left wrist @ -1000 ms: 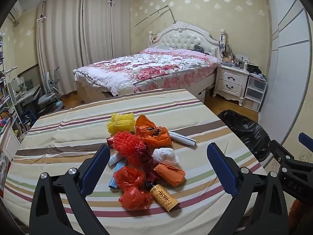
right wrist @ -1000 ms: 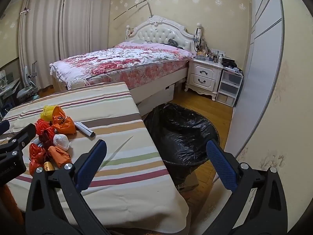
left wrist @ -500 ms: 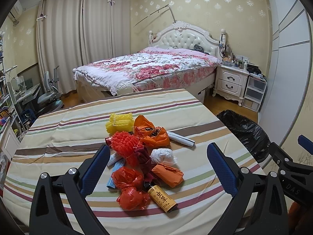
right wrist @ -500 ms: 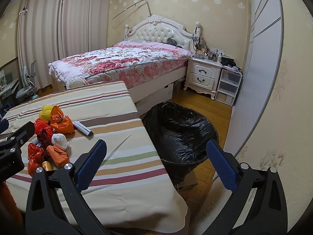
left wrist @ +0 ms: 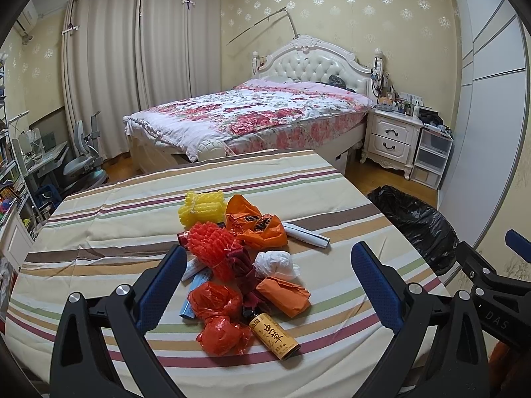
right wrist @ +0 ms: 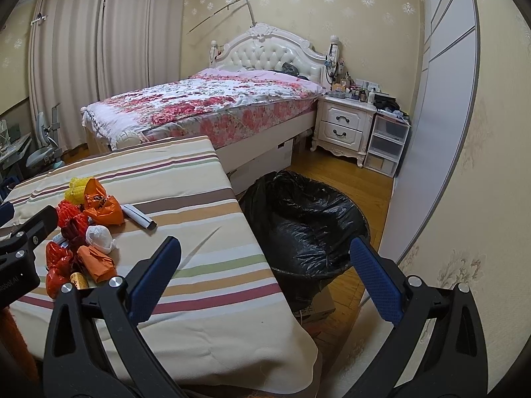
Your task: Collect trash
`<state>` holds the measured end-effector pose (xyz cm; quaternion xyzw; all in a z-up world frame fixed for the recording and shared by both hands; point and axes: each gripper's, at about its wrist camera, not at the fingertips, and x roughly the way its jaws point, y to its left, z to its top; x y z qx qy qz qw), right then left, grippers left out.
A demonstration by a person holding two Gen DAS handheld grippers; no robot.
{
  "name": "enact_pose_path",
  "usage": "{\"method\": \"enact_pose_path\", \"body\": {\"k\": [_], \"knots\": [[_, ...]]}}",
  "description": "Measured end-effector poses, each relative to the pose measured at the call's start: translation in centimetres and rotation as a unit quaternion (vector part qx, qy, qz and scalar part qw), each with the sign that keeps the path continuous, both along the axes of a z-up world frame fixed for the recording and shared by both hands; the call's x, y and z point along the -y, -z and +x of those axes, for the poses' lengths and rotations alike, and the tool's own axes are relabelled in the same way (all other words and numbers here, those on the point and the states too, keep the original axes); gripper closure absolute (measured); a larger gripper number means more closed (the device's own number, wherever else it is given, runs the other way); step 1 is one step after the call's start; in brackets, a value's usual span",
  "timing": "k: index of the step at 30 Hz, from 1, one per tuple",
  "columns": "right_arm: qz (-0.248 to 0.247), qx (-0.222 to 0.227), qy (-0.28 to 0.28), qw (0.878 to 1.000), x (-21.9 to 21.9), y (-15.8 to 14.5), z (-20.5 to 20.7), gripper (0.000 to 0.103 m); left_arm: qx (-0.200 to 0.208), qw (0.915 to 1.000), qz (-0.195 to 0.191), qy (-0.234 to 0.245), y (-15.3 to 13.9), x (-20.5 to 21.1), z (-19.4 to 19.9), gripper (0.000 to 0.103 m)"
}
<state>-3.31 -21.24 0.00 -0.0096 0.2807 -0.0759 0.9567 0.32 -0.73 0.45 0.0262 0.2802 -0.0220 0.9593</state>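
A heap of trash lies on the striped table: yellow foam net, orange plastic bag, red foam net, white crumpled wad, orange wrapper, red bags, a small brown bottle and a paper roll. My left gripper hangs open just short of the heap, holding nothing. My right gripper is open and empty over the table's right edge, facing the black-lined trash bin on the floor. The heap sits at its left.
A bed with a floral cover stands behind the table. A white nightstand and plastic drawers are at the right, by a wardrobe door. A desk chair stands at the left. A cardboard box lies under the bin.
Both grippers have shifted very slightly; the heap sits marginally lower and to the left in the left wrist view. Both stay open and empty.
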Motion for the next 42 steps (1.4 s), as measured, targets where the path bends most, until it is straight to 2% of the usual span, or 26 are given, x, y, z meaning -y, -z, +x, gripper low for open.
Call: {"method": "enact_pose_path", "body": {"k": [42], "knots": [[0.001, -0.001, 0.001, 1.000, 0.21, 0.07, 0.03, 0.003, -0.001, 1.0000, 0.001, 0.002, 0.27, 0.35, 0.02, 0.006]]}}
